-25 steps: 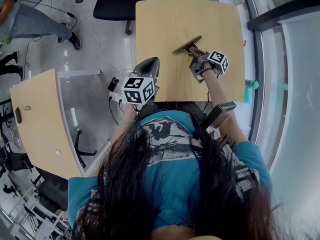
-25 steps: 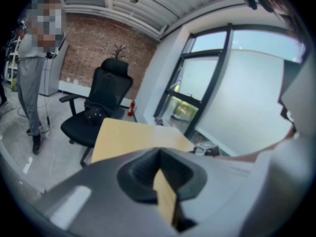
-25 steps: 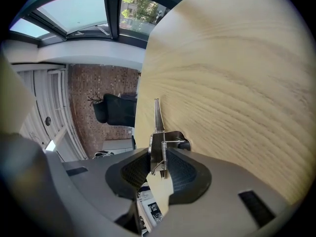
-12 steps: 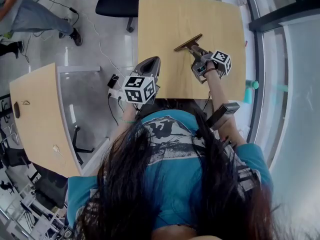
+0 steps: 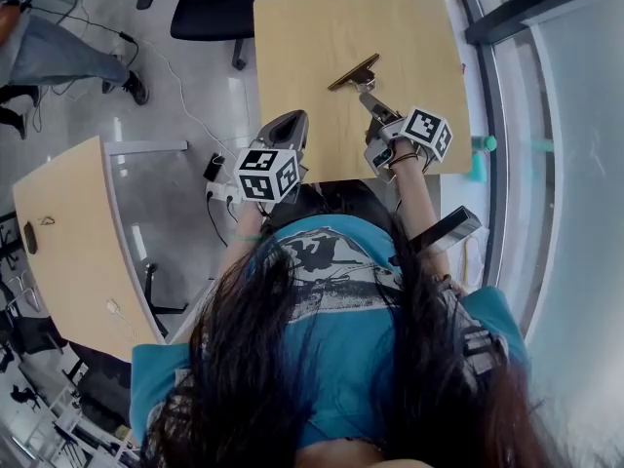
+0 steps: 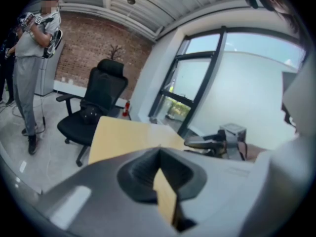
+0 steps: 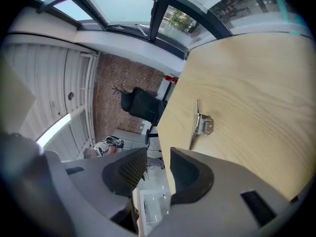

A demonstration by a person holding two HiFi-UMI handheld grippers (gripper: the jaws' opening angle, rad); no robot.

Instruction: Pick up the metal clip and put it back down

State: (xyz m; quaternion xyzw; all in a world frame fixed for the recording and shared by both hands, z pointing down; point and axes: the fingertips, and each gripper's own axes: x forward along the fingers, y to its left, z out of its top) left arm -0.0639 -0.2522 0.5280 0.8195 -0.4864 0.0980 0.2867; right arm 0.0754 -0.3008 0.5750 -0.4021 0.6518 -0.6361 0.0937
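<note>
The metal clip (image 5: 353, 70) lies flat on the wooden table (image 5: 409, 27), a long bar with a shiny spring part; in the right gripper view the clip (image 7: 201, 124) rests ahead of the jaws. My right gripper (image 5: 370, 98) hovers just short of it, raised off the table. Its jaws have just been opening and the right gripper (image 7: 158, 169) stands open with nothing between its fingers. My left gripper (image 5: 292, 121) hangs off the table's left front corner. The left gripper (image 6: 160, 154) is shut and empty, and looks across at the right gripper (image 6: 212, 143).
A black office chair (image 5: 219, 8) stands beyond the table's far edge. A second wooden table (image 5: 68, 232) sits at the left, with cables on the floor between. A person (image 6: 29, 68) stands far left. A glass wall (image 5: 546, 164) runs along the right.
My right gripper let go of the clip, rose and drew back toward me. The clip stays flat on the table. The left gripper has shifted only slightly.
</note>
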